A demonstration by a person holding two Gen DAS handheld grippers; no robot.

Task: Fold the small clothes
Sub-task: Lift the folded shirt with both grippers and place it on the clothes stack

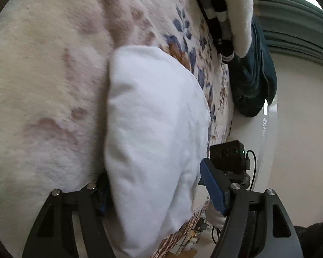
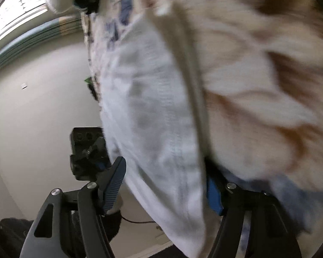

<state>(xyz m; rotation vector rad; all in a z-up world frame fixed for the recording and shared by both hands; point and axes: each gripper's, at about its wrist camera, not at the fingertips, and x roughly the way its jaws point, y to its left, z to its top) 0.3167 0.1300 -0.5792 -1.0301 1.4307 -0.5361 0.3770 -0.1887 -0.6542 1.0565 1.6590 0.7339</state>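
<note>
white garment [image 1: 152, 133] is spread on a floral blanket [image 1: 53, 86], its near edge lying between parted fingers of left gripper [image 1: 159, 195] and right gripper [image 2: 163, 191], neither pressed shut. dark clothes [image 1: 252, 81] are piled near the blanket's far edge.

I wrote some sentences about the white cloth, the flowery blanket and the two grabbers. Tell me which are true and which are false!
1. The white cloth lies on a flowery blanket. True.
2. The left gripper has red finger pads. False: the pads are blue.
3. The white cloth sits between the left gripper's fingers. True.
4. A dark teal garment lies at the blanket's far edge. True.
5. The right gripper points at an empty floor, with no cloth between its fingers. False: the white cloth runs between them.
</note>
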